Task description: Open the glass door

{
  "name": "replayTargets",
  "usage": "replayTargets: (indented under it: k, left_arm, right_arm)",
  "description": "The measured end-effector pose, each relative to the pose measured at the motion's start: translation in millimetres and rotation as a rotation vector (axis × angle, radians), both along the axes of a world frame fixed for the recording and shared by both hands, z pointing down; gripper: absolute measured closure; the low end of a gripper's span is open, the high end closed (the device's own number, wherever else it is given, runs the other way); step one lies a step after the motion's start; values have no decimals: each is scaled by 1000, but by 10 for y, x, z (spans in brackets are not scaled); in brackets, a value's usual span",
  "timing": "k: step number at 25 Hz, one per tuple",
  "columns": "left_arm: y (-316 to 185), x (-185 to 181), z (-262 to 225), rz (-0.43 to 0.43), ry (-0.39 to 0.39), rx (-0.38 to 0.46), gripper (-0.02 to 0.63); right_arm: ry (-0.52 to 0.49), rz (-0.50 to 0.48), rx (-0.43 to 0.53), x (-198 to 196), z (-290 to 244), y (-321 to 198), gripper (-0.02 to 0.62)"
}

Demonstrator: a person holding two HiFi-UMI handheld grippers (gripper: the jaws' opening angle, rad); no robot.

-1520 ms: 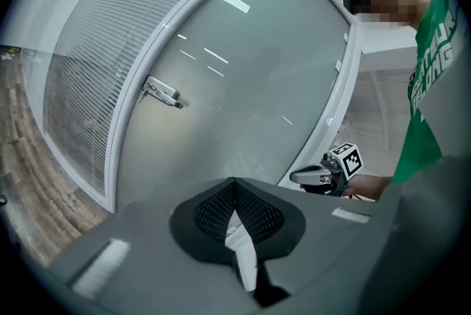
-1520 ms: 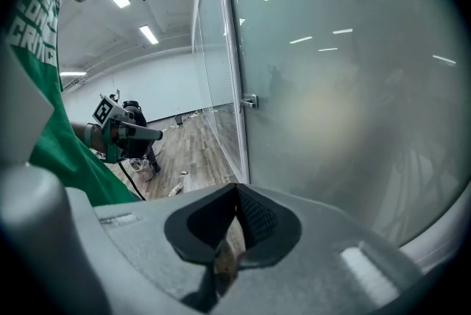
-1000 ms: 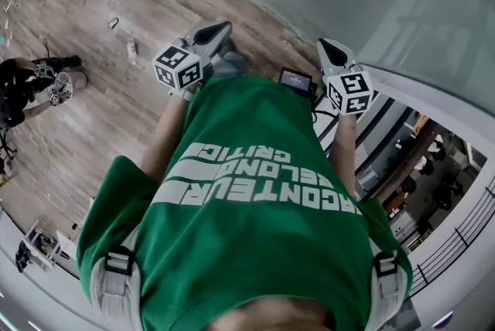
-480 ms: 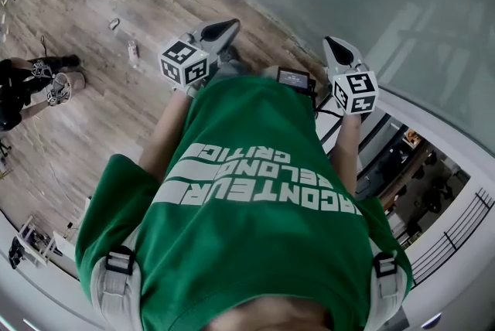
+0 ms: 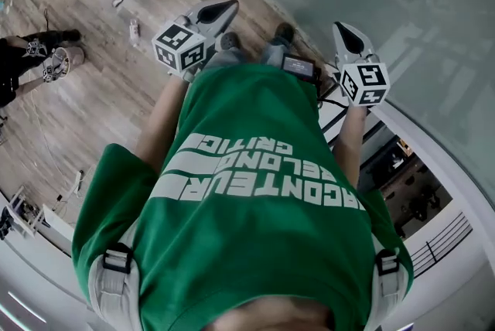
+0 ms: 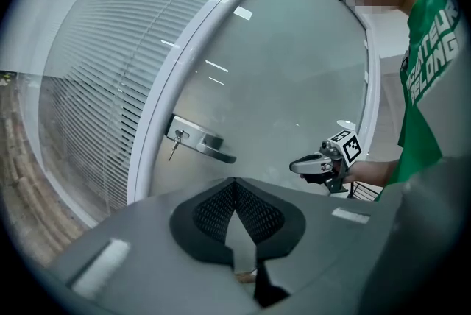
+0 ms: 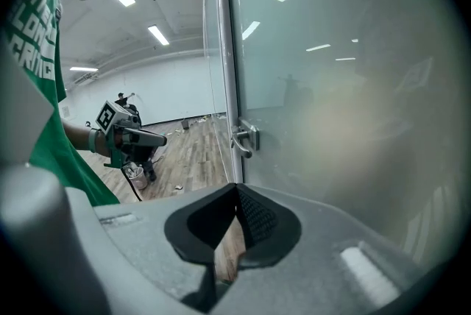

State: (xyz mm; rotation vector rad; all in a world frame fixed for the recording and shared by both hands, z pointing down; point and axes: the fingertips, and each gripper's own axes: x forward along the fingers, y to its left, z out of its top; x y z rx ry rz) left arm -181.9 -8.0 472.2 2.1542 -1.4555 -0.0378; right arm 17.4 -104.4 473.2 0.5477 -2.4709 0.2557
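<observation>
Wood floor [image 5: 93, 90]; dark equipment [image 5: 15, 63] at left; small litter [image 5: 133, 29]; railing [image 5: 445, 240] lower right.

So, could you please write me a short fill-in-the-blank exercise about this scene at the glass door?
The person wears a ____ shirt.
A ____ hangs from the lock beside the door handle.
The jaws of the left gripper and the right gripper are ____, not open.
Missing words: green; key; shut.

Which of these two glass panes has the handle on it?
The plain frosted glass pane, carrying a silver lever handle with a key; the neighbouring pane shows horizontal blinds and no handle.
</observation>
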Motion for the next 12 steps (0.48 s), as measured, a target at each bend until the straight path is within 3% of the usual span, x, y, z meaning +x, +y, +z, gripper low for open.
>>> replayTargets:
  k: [5, 12]
  left_arm:
    - [-209, 64, 58, -71, -37, -86, 597]
    - [-739, 243, -138, -58, -84, -48, 597]
  right_arm:
    - [-35, -143, 10, -385, -82, -138, 601]
    - [-33, -191, 25, -846, -161, -356, 601]
